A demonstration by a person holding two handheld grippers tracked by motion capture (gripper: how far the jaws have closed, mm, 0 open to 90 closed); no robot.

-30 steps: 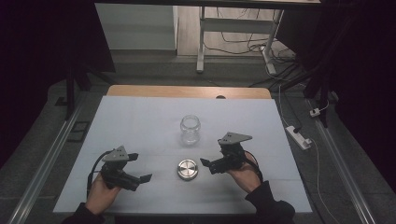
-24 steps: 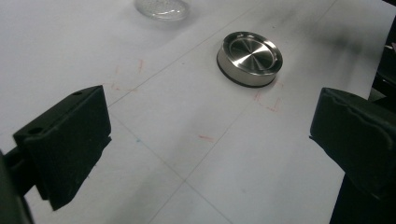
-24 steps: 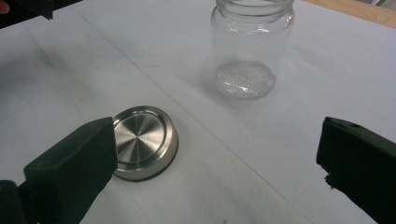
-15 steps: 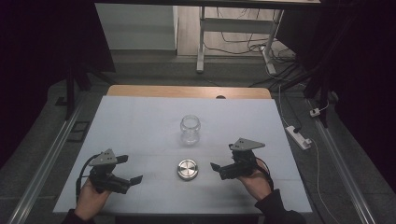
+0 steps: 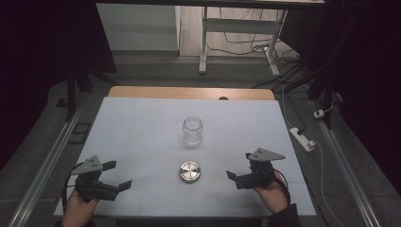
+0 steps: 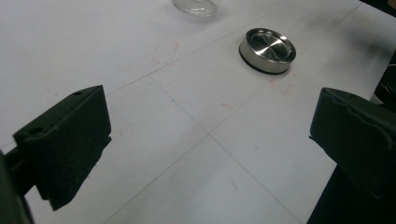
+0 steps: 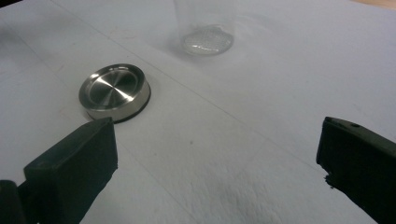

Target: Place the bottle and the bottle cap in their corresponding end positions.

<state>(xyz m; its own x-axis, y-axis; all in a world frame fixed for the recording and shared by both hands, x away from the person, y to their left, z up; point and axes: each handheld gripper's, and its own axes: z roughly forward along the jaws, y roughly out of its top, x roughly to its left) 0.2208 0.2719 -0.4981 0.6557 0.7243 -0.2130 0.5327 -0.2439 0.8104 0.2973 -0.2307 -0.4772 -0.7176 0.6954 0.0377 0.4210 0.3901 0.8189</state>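
A clear glass jar (image 5: 193,130) stands upright and uncapped in the middle of the white table (image 5: 142,127). In front of it a round silver metal lid (image 5: 189,171) with a black rim lies flat; the same lid (image 6: 267,50) (image 7: 115,92) lies ahead of each gripper. My left gripper (image 5: 117,175) rests low at the front left corner, open, with nothing between its jaws. My right gripper (image 5: 231,176) sits at the front right, right of the lid and clear of it, open and holding nothing. The jar's base (image 7: 207,43) (image 6: 195,5) appears at the top of both gripper views.
A wooden strip (image 5: 189,92) edges the table's far side. A white power strip (image 5: 301,138) and cables lie on the floor to the right. A metal rail (image 5: 45,161) runs along the left. Faint lines cross the table sheet.
Both grippers have drawn back toward the table's front edge and outward, away from the lid. The jar and the lid have not moved.
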